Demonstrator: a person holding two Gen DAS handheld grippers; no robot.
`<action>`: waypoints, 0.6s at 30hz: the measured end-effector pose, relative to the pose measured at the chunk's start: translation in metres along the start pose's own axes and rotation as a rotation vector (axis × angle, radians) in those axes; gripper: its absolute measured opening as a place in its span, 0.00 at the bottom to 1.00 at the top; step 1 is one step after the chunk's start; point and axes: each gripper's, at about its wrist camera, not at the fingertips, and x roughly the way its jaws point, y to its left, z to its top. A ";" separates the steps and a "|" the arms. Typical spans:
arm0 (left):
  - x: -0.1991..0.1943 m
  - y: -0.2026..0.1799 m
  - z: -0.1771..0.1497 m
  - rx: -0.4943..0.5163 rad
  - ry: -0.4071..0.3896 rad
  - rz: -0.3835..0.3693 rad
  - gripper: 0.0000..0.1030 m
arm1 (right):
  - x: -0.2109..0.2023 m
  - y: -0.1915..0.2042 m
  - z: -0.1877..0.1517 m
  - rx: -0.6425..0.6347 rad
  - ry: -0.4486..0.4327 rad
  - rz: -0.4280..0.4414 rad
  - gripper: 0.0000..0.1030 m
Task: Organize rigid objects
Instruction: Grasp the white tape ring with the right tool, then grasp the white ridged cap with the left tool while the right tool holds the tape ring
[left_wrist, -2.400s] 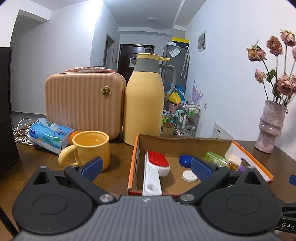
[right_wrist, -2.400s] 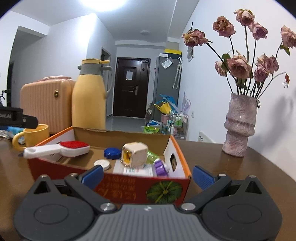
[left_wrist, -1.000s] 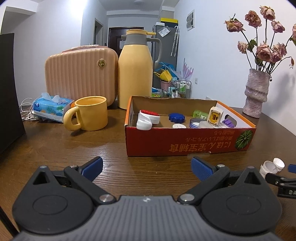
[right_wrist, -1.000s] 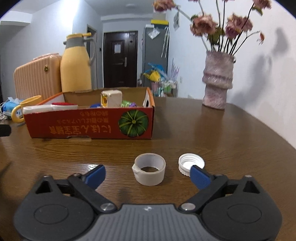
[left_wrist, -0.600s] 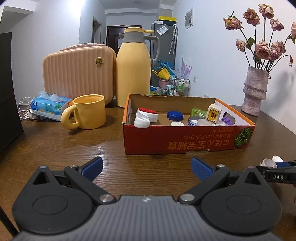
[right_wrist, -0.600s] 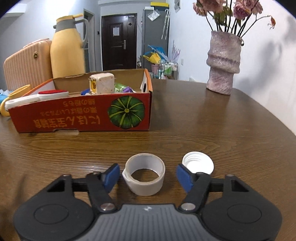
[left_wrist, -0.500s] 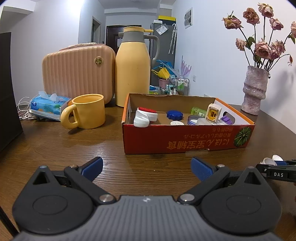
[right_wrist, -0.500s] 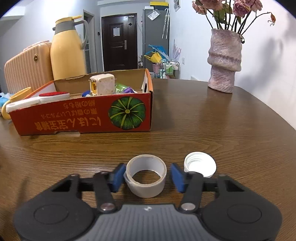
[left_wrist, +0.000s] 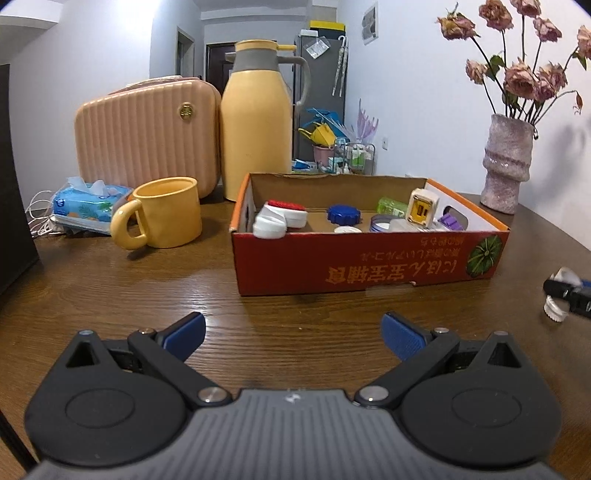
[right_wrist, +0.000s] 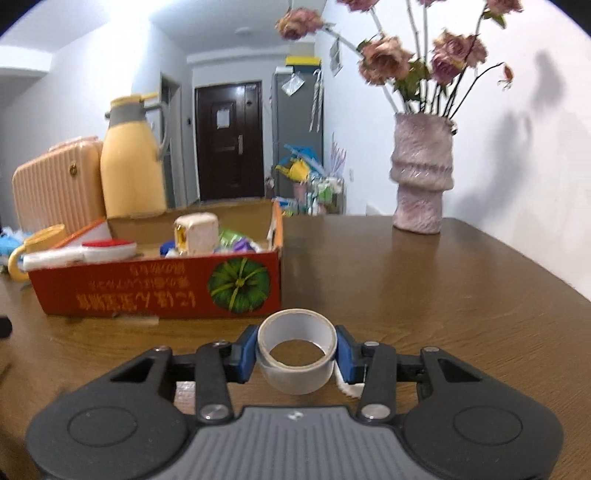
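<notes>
My right gripper (right_wrist: 296, 352) has its fingers (right_wrist: 246, 350) closed snugly on the sides of a roll of tape (right_wrist: 296, 355), pinching it across its width with the hole facing up, just in front of the red cardboard box (right_wrist: 159, 286). A white bottle cap (right_wrist: 349, 387) peeks out under the right finger, near the box's front wall on the desk (right_wrist: 424, 288). My left gripper (left_wrist: 293, 334) hovers in front of the box with its fingers (left_wrist: 183, 330) spread wide, holding nothing. The box already carries a brush, caps and a small charger. My worry: the thin roll could buckle or twist out of the pinch, or clip the box wall on the way in.
</notes>
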 end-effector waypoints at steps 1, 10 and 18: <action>0.001 -0.003 0.000 0.006 0.003 -0.001 1.00 | -0.002 -0.002 0.001 0.005 -0.012 -0.004 0.41; 0.014 -0.051 0.002 0.051 0.054 -0.057 1.00 | -0.018 -0.029 0.006 0.068 -0.090 -0.020 0.41; 0.028 -0.114 0.004 0.103 0.078 -0.107 1.00 | -0.023 -0.056 0.008 0.104 -0.118 -0.031 0.41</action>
